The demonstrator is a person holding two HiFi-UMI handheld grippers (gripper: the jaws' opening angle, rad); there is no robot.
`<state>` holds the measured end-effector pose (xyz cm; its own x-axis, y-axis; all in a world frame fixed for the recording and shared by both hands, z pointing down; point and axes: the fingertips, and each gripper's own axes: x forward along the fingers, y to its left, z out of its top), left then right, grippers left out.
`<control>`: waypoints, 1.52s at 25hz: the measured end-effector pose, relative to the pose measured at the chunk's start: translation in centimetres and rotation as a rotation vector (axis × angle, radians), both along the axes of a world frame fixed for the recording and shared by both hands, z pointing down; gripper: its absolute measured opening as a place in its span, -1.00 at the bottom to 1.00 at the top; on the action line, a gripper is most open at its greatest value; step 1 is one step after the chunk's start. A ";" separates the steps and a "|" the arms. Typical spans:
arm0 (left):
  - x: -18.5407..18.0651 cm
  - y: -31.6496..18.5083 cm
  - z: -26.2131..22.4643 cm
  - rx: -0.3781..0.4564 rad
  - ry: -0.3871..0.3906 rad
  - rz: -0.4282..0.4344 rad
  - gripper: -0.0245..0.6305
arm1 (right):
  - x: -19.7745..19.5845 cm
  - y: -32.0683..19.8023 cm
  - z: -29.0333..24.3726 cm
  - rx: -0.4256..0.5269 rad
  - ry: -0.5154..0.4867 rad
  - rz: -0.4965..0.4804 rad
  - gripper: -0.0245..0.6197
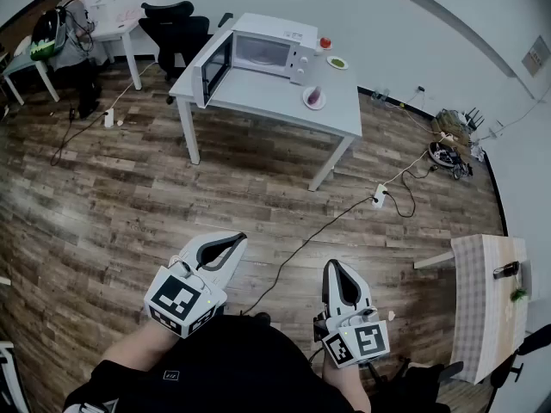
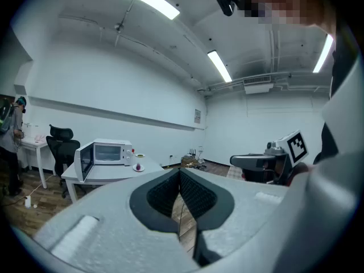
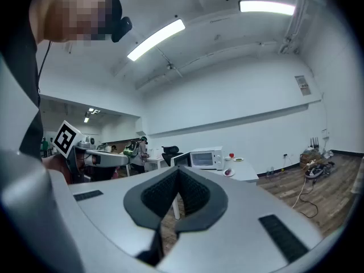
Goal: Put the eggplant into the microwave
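The left tool [image 1: 233, 241] has its jaws together with nothing between them; in the left gripper view the dark pads [image 2: 187, 195] meet at the tip. The right tool [image 1: 332, 266] is likewise closed and empty, its pads [image 3: 190, 193] pressed together in the right gripper view. Both are held close in front of the person's body over the wood floor [image 1: 129, 205], well apart from the white desk [image 1: 275, 101].

The microwave [image 1: 267, 52] stands along the desk's far edge toward its left end, its door [image 1: 215, 65] swung open over the left edge. The eggplant [image 1: 313, 95], small and dark purple, lies on a pink plate [image 1: 320, 107] to the right of the microwave, between it and the desk's near right corner. A green plate [image 1: 337, 62] sits by the far right corner. A black cable [image 1: 301, 248] runs across the floor between the desk and the tools.
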<state>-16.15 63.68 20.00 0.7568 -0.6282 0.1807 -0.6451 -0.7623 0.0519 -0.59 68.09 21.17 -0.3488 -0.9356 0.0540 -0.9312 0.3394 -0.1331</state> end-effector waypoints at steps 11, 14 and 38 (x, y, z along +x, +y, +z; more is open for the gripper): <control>3.0 1.1 0.0 -0.004 0.003 0.016 -0.90 | 3.0 1.3 0.6 -0.004 -0.012 0.014 -0.89; 4.5 1.5 0.0 0.007 0.002 0.013 -0.90 | 4.6 1.9 0.8 -0.002 -0.053 0.014 -0.88; 12.2 -3.0 2.3 -0.017 -0.004 -0.022 -0.90 | 12.3 -2.1 3.3 -0.066 -0.082 -0.031 -0.88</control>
